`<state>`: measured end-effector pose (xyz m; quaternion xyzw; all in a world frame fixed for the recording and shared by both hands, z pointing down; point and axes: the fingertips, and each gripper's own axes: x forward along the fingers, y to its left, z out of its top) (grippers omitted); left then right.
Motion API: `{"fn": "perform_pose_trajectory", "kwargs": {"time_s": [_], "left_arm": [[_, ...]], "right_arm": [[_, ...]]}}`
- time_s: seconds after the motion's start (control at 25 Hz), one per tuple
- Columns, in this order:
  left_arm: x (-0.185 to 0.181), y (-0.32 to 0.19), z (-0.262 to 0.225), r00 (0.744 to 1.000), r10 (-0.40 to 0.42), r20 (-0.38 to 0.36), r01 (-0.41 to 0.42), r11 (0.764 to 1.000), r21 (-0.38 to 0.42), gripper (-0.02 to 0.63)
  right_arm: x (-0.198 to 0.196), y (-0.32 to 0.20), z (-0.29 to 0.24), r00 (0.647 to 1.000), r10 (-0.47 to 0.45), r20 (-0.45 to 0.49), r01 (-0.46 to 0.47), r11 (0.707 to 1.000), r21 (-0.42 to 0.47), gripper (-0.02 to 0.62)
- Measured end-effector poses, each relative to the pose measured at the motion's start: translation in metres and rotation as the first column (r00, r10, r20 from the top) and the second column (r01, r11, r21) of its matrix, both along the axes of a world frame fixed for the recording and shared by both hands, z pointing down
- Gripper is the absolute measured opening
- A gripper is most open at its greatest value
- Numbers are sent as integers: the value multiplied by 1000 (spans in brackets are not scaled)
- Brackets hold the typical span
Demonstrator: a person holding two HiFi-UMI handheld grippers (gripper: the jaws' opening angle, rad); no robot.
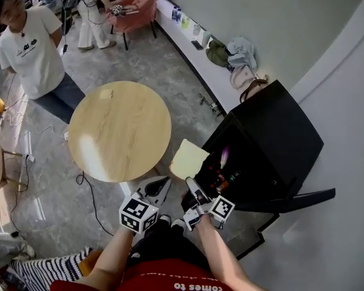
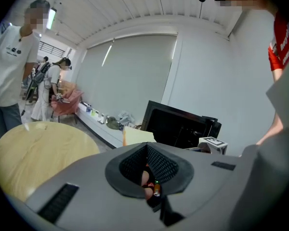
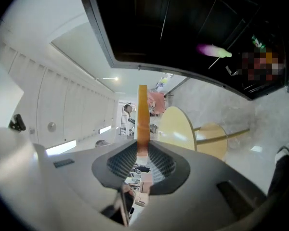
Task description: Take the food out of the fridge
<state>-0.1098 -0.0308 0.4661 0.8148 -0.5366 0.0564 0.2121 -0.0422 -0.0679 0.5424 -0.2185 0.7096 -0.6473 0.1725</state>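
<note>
My right gripper (image 3: 142, 150) is clamped on a flat, pale yellow square slice of bread (image 1: 188, 158). It is up in the air between the open black fridge (image 1: 279, 132) and the round wooden worktop (image 1: 118, 129). My left gripper (image 2: 147, 146) is closed and has nothing in it.

We are looking along the left gripper (image 2: 147, 147), whose jaws are standing together with nothing between them, toward the black fridge (image 2: 178, 126), while the round wooden table (image 2: 38, 153) is lying at left.
</note>
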Motion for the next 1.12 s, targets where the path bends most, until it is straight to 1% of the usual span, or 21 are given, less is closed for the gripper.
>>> {"fn": "perform_pose_trajectory", "kwargs": {"time_s": [0.08, 0.16, 0.28, 0.48, 0.64, 0.8, 0.96, 1.12], "left_arm": [[-16, 5, -2, 999, -47, 0, 47, 999, 5, 2], [-30, 12, -4, 996, -86, -9, 86, 996, 13, 1], [-46, 22, -8, 993, -118, -24, 118, 993, 21, 2], [-70, 33, -5, 977, -211, -7, 211, 977, 17, 2], [-94, 45, -2, 956, -294, 6, 294, 956, 13, 2], [-115, 59, -4, 927, -375, 18, 374, 927, 16, 2], [-130, 71, -5, 897, -439, 49, 438, 899, 20, 2], [-141, 81, -1, 874, -481, 73, 481, 876, 14, 2]], "right_arm": [[-18, 0, 0, 999, -47, -7, 47, 999, 8, 74], [-37, 3, -3, 996, -90, 10, 90, 996, 8, 74], [-63, 12, -7, 991, -131, 36, 131, 991, -10, 74], [-95, 15, 7, 974, -224, 15, 225, 974, -30, 74], [-122, 21, 19, 957, -290, 5, 290, 956, -46, 74], [-144, 27, 34, 938, -346, -35, 343, 937, -66, 74], [-161, 31, 56, 920, -386, -69, 378, 920, -100, 75], [-181, 35, 83, 905, -411, -111, 393, 906, -154, 75]]}}
